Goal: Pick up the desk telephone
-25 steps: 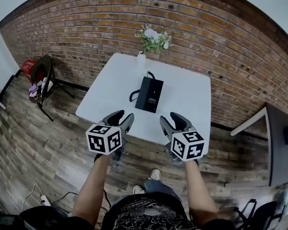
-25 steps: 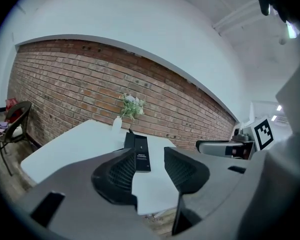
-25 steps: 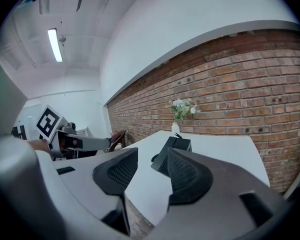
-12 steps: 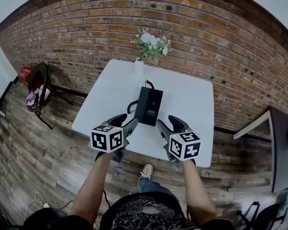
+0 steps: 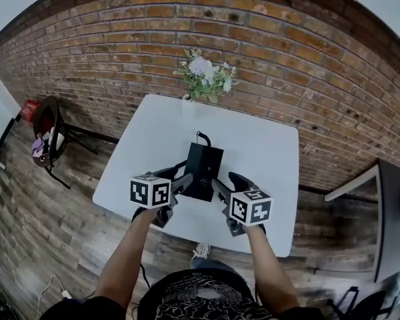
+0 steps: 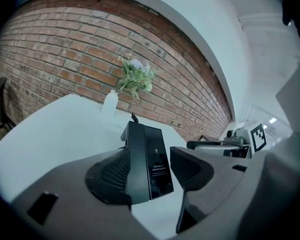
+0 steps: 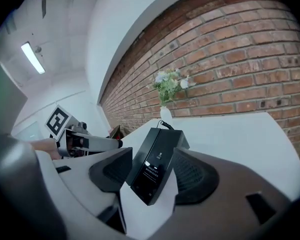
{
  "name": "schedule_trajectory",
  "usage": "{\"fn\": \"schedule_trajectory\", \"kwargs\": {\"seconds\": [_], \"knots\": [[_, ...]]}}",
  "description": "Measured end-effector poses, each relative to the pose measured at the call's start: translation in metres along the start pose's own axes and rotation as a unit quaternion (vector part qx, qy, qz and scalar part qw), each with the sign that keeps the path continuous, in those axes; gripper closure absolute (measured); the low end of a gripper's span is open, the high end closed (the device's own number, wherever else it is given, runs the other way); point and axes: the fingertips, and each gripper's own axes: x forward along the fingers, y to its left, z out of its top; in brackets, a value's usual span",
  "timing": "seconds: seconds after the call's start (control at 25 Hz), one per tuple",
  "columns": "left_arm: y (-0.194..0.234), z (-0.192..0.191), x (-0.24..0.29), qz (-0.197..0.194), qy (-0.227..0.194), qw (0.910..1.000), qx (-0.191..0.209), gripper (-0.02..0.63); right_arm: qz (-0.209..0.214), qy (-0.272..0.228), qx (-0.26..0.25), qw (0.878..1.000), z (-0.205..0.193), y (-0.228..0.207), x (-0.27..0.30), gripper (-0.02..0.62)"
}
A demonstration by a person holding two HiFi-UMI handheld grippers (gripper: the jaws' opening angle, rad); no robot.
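The desk telephone (image 5: 204, 170) is a flat black box lying lengthwise in the middle of the white table (image 5: 267, 145), with a black cord (image 5: 201, 137) at its far end. My left gripper (image 5: 176, 179) is at the phone's near left corner and my right gripper (image 5: 231, 183) is at its near right corner. Both sets of jaws are opening, and neither touches the phone. In the left gripper view the phone (image 6: 148, 158) shows just ahead of the left gripper (image 6: 150, 171), between its pads. In the right gripper view the phone (image 7: 158, 160) lies likewise ahead of the right gripper (image 7: 152, 174).
A small white vase with flowers (image 5: 203, 75) stands at the table's far edge against the brick wall. A chair with bags (image 5: 47, 122) is on the wooden floor at the left. A dark desk corner (image 5: 387, 205) is at the right.
Both grippers have moved forward and down over the table's near edge, up to the phone's near corners. Their jaws stand wider than before. The phone has not moved.
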Motion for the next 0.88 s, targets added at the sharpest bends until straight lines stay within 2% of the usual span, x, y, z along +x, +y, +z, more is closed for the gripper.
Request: {"fn": "schedule_trajectory", "kwargs": {"seconds": [0.2,0.56,0.88], "knots": [[0.021,-0.004,0.031,-0.023,0.03,0.9986,-0.037,0.362,0.014,0.024,0.037,0.999,-0.012,-0.018,0.025,0.341],[0.044,-0.019,0.071,-0.048,0.089,0.993,-0.06,0.345,0.04,0.07,0.092,0.992,-0.036,-0.03,0.064,0.318],[0.039,-0.024,0.088,-0.105,0.119,0.9849,-0.071,0.336,0.046,0.099,0.127,0.986,-0.054,-0.029,0.085,0.31]]}}
